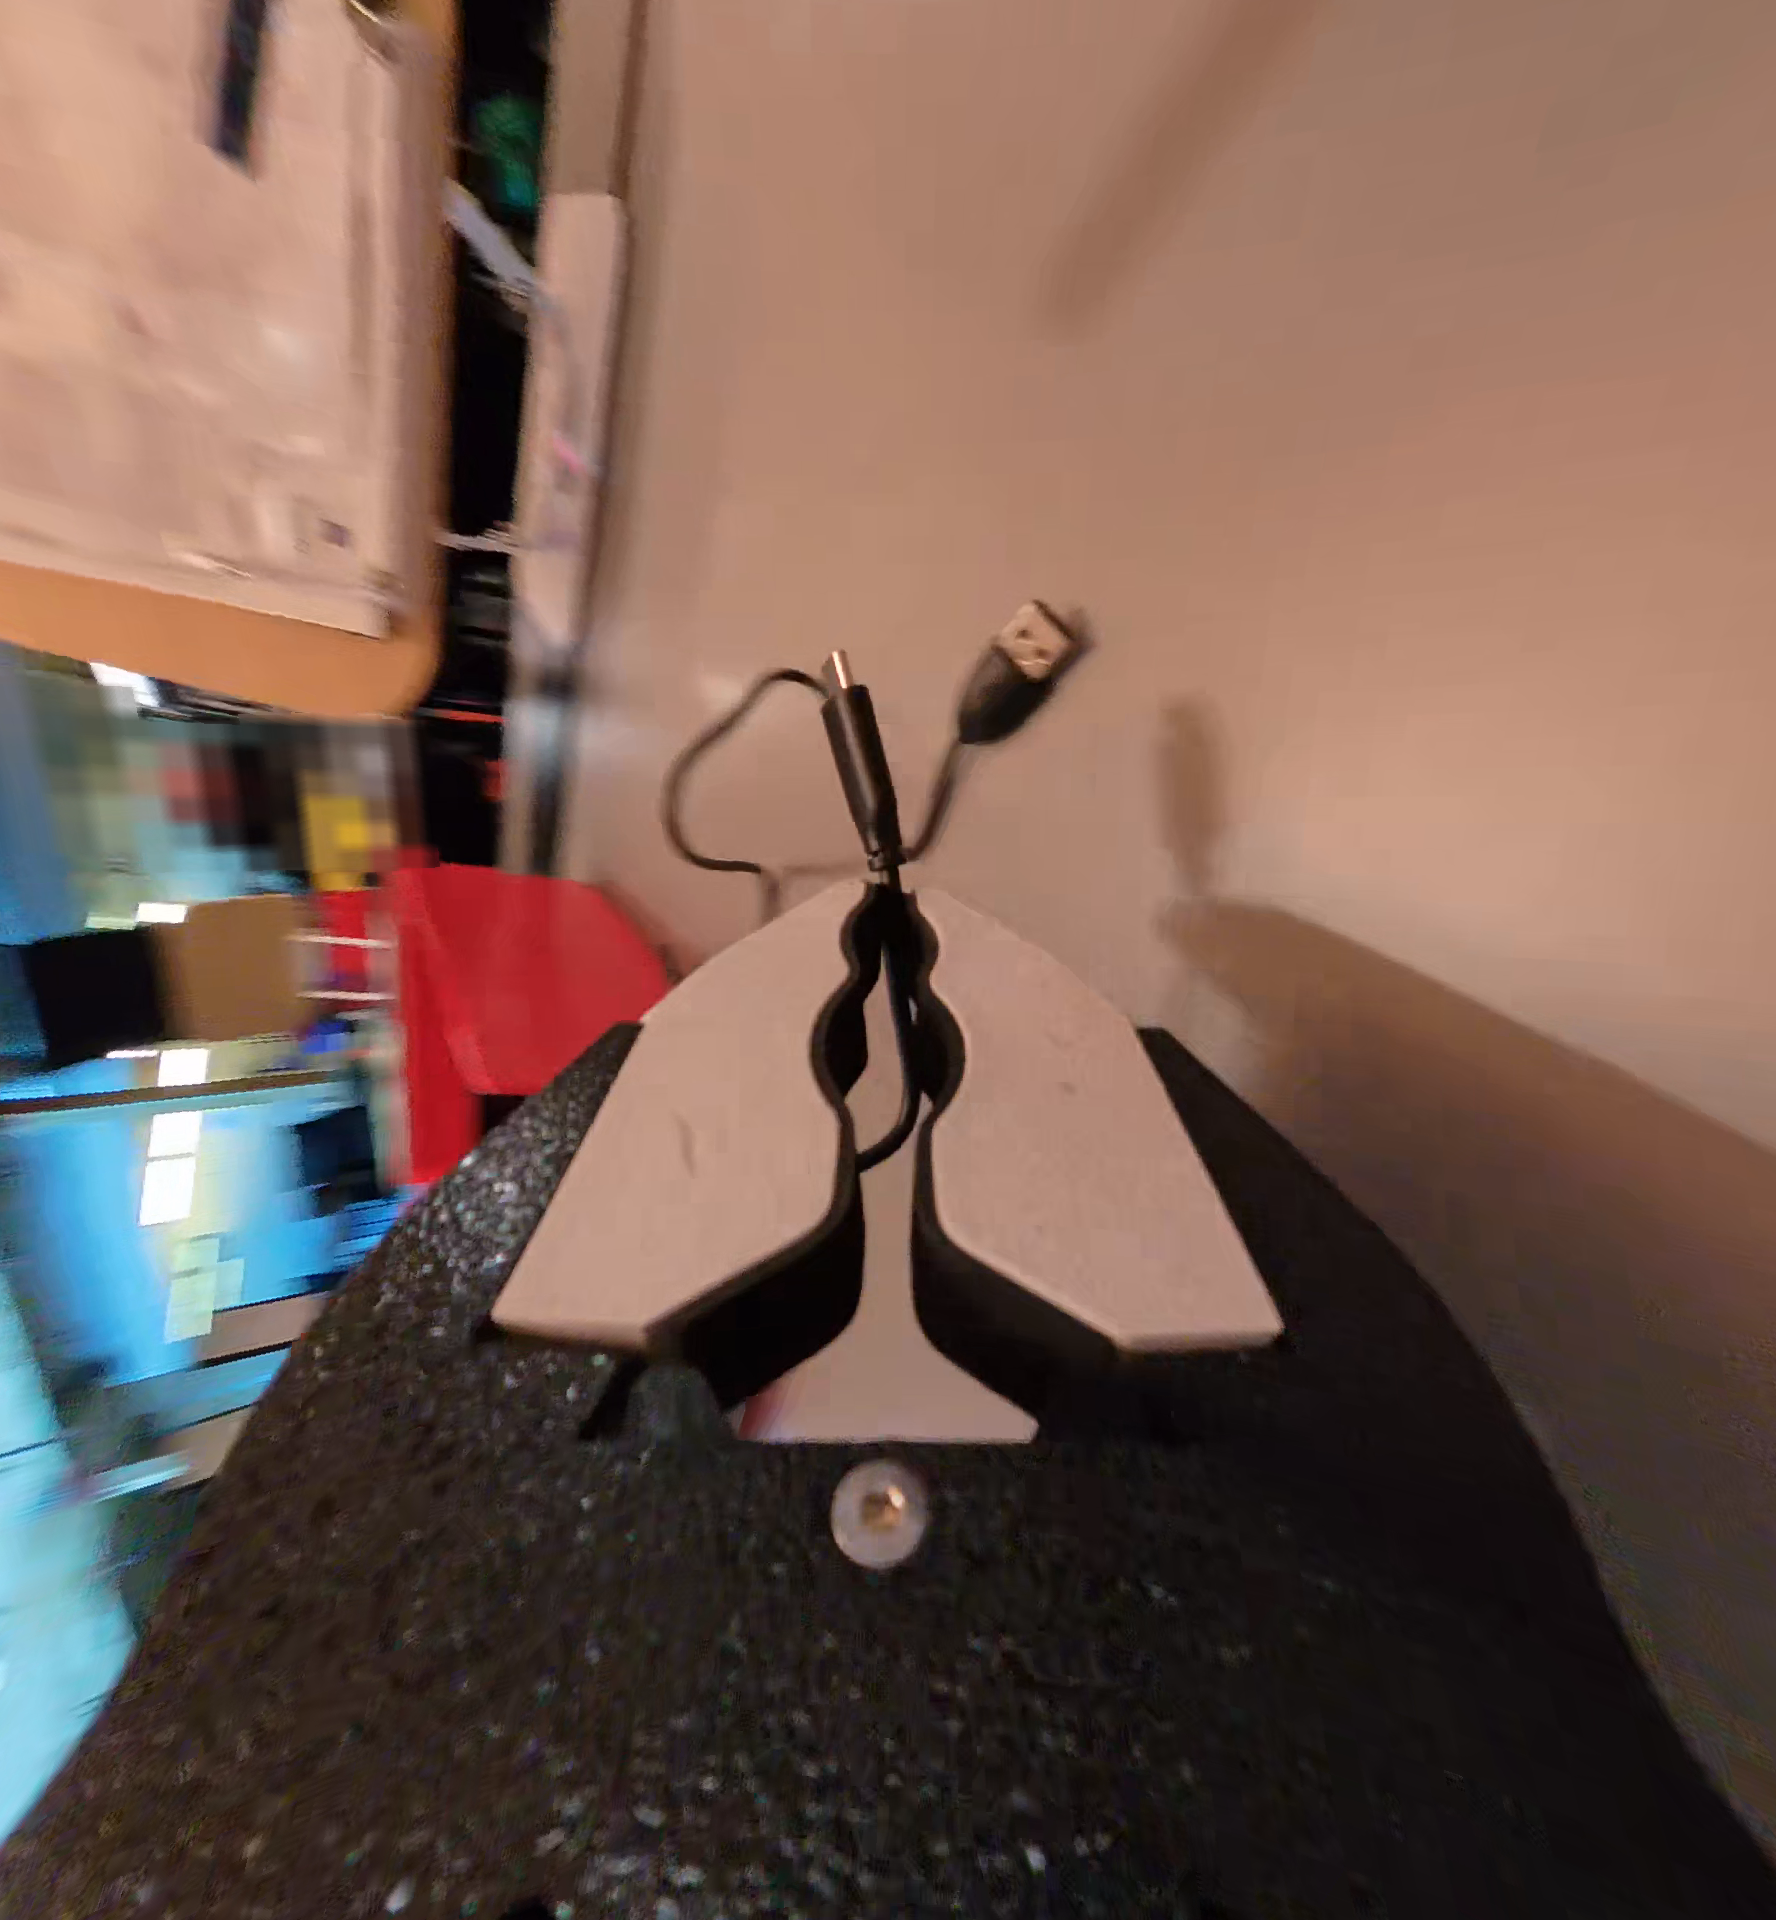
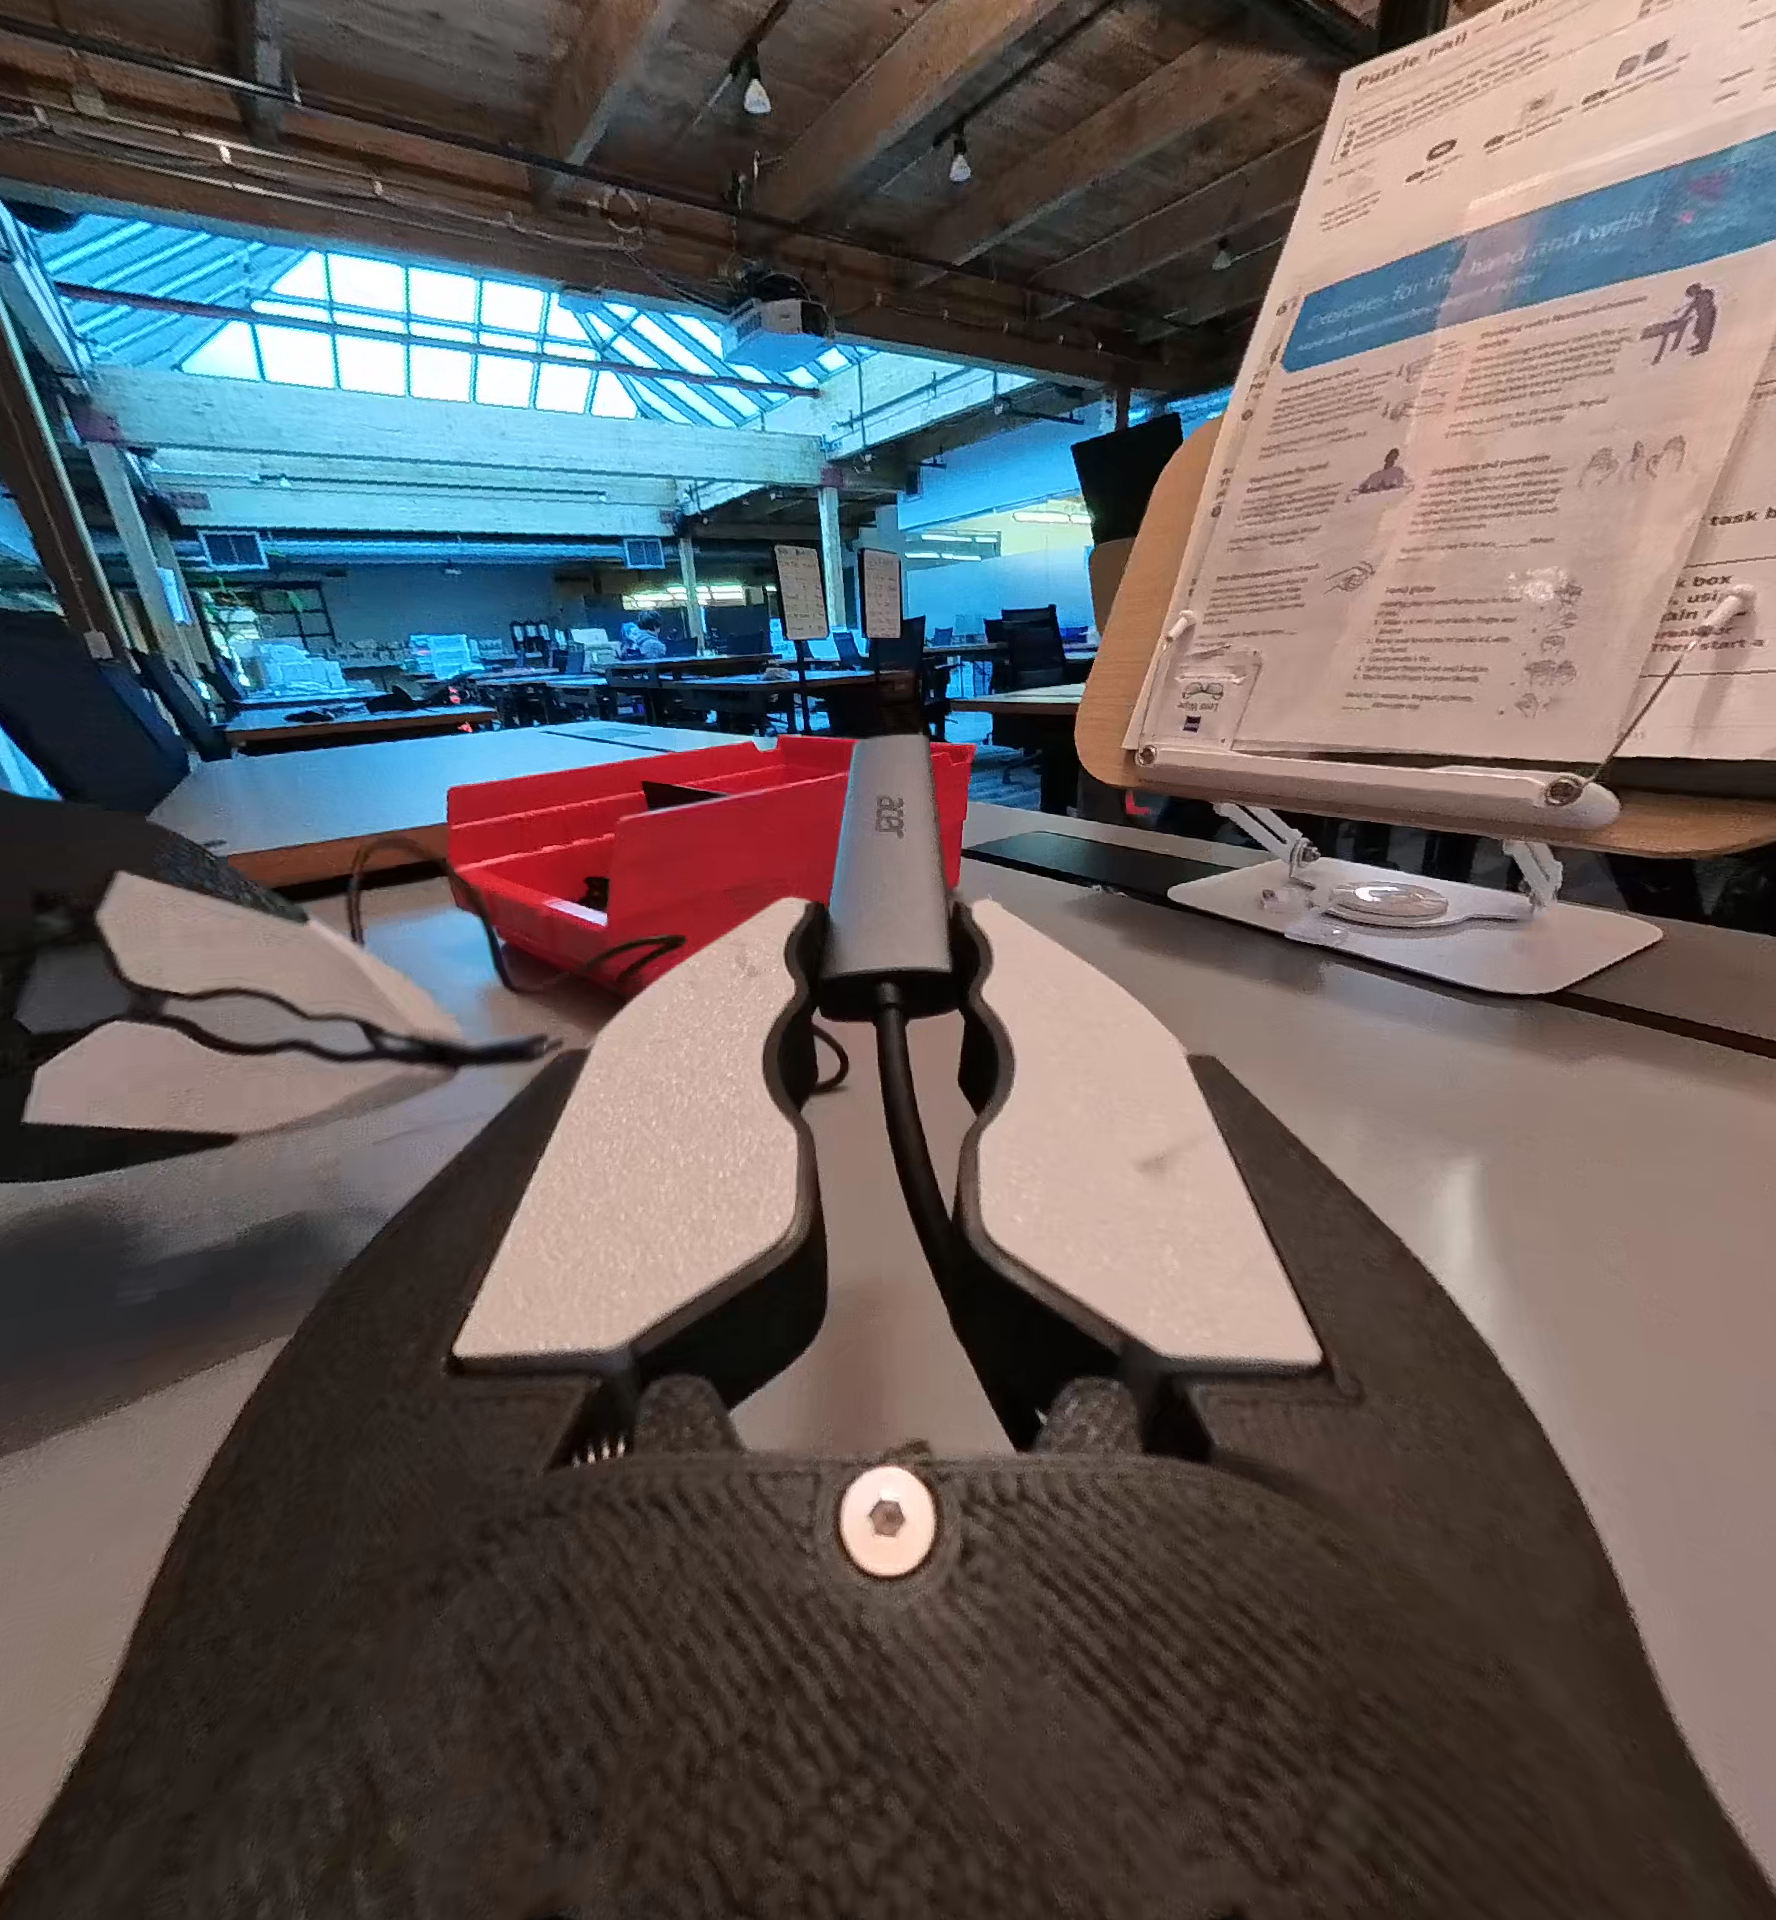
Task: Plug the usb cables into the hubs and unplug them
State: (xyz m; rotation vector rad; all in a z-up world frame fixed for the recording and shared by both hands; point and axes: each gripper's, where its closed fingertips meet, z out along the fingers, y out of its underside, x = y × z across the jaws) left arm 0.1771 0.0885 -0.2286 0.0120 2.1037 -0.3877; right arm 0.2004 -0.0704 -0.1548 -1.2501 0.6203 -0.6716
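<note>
My left gripper (image 1: 889,894) is shut on a thin black USB cable (image 1: 858,758), just behind its small plug, which sticks up past the fingertips. The cable's other end, a USB-A plug (image 1: 1019,665), hangs in the air to the right of it. The view is rolled sideways and blurred. My right gripper (image 2: 889,925) is shut on a grey USB hub (image 2: 889,852) at its cable end; the hub points away, and its thick black lead (image 2: 910,1122) runs back between the fingers. The left gripper (image 2: 489,1049) shows at the left of the right wrist view, level with the hub.
A red bin (image 2: 697,831) with dividers sits on the grey table (image 2: 1486,1195) behind the hub; it also shows in the left wrist view (image 1: 520,977). A document stand (image 2: 1435,894) holding printed sheets is at the right. More tables and chairs fill the room beyond.
</note>
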